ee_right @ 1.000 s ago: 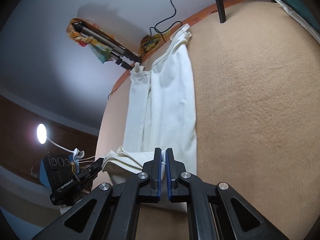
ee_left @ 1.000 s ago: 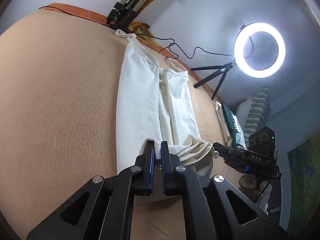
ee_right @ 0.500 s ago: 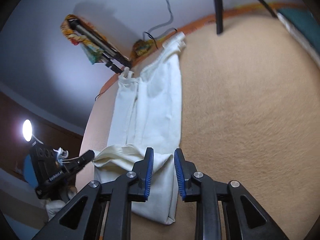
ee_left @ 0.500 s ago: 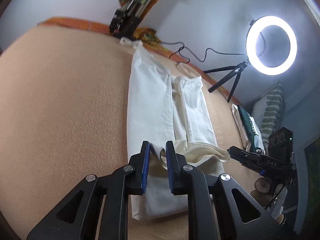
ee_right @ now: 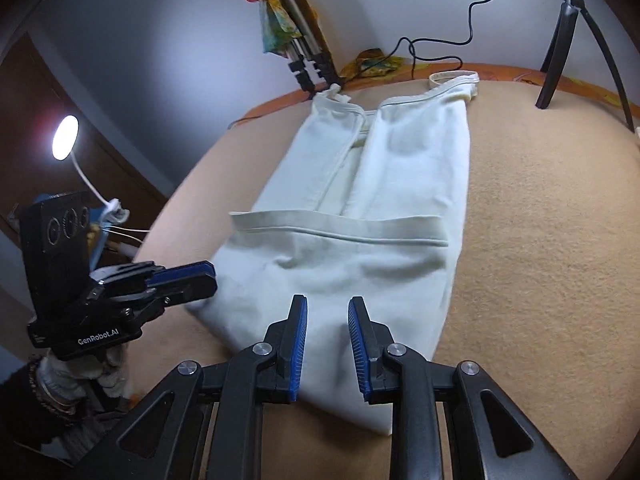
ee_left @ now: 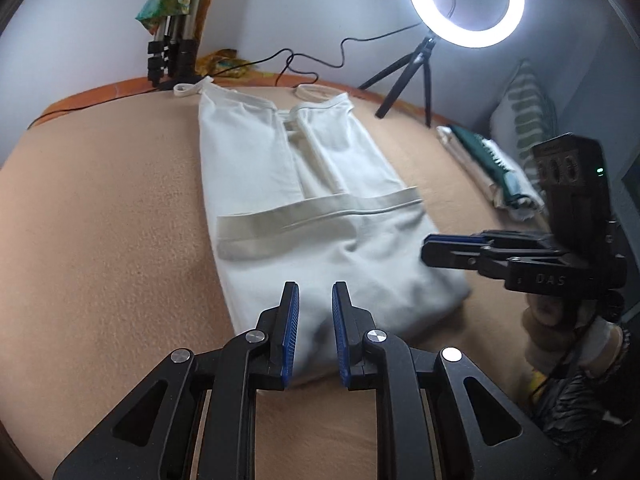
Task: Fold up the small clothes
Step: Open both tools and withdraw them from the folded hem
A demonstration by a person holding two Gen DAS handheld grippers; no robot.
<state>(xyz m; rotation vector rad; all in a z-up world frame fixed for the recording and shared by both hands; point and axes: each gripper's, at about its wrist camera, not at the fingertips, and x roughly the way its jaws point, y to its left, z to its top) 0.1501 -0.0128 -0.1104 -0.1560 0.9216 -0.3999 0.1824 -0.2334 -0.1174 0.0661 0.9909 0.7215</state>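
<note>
Garment: your white garment (ee_left: pixel 320 208) lies flat on the tan blanket (ee_left: pixel 100 220), long axis running away from you, with its near end doubled back over the rest so the hem band (ee_left: pixel 316 216) crosses it from left to right about midway along.
Far end: two strap loops (ee_left: pixel 188 89) rest at the far edge of the blanket, close to the orange border (ee_left: pixel 104 94).
Left gripper: your left gripper (ee_left: pixel 315 332) hangs over the near folded edge of the garment, its blue pads (ee_left: pixel 291 332) spread with a clear gap between them and nothing in it.
Right gripper: your right gripper (ee_right: pixel 327 336) sits over the same near edge, further right, its tongs likewise parted and holding no cloth.
Cross view: from the left wrist camera your right gripper shows side-on at the right, just beside the garment's right corner; from the right wrist camera your left one shows at the left, its tips near the garment's left corner.
Fold: the near doubled portion carries a few soft creases, and its right side lines up roughly with the layer beneath.
Far right: a lit ring light (ee_left: pixel 466 2) stands on a small black tripod (ee_left: pixel 412 76) at the blanket's far edge.
Right side: a stack of folded cloth (ee_left: pixel 488 168) lies by a striped pillow (ee_left: pixel 528 108).
Far left: folded tripod legs (ee_left: pixel 172 48) lean on the wall, with a black cable (ee_left: pixel 312 60) trailing along it.
</note>
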